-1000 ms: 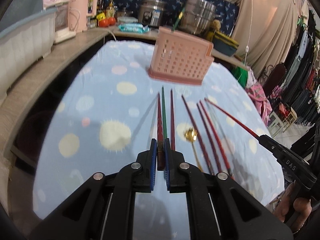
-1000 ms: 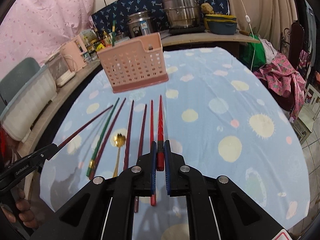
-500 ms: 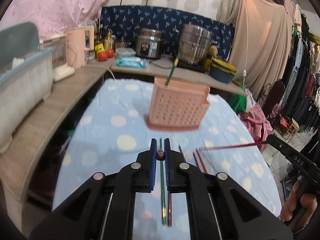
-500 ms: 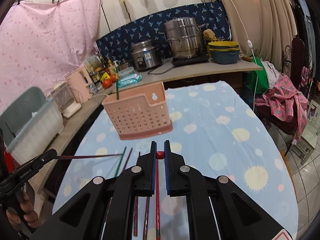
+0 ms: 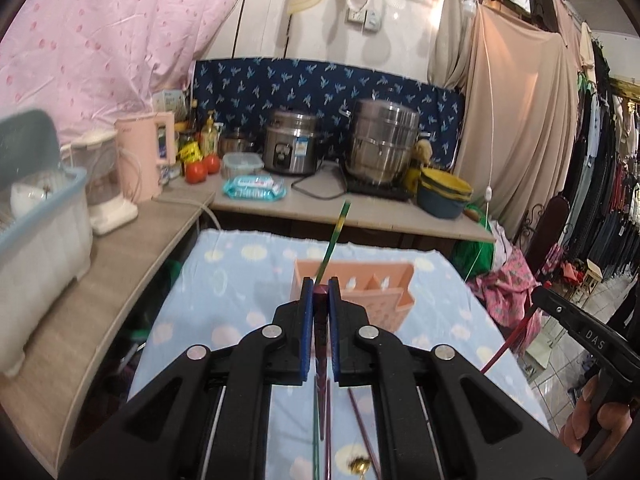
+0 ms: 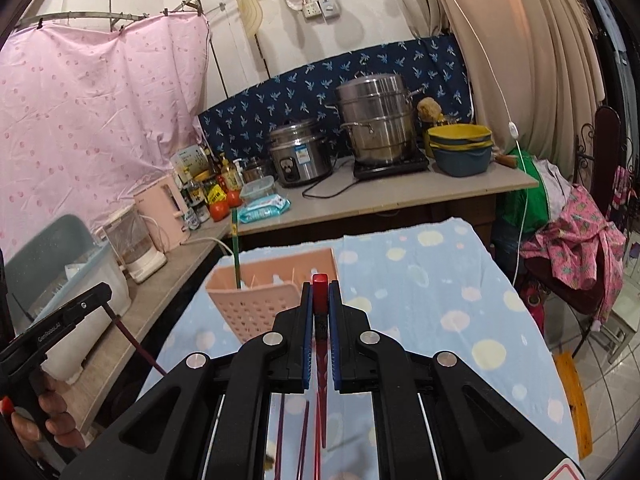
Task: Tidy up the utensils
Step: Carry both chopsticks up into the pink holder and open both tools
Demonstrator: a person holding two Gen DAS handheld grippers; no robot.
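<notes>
Red lacquered chopstick clamped near its thick butt between the blue pads of the right gripper, tapered tip hanging down toward the spotted tablecloth. Darker maroon chopstick pinched the same way in the left gripper, point drooping below the jaws. Both carried clear of the cloth, short of the pink perforated utensil basket, which stands on the far part of the table with one green chopstick already leaning upright in its left compartment.

Likely trouble: a thin, glossy, tapered stick held at one end only, so prone to pivot or slide out between the pads if swung fast or bumped. Points aimed down and back rather than at the basket mouth; without re-angling, could strike the near wall or rim, or jam in a perforation. Light basket, probably easy to shove or tip under such a knock, spilling the green chopstick. Two grippers converging on one narrow opening: risk of a collision or crossed sticks. Divider walls inside make a wrong-compartment drop easy.

More chopsticks and a gold spoon lying on the cloth beneath, apt to be scattered by a dropped stick.
</notes>
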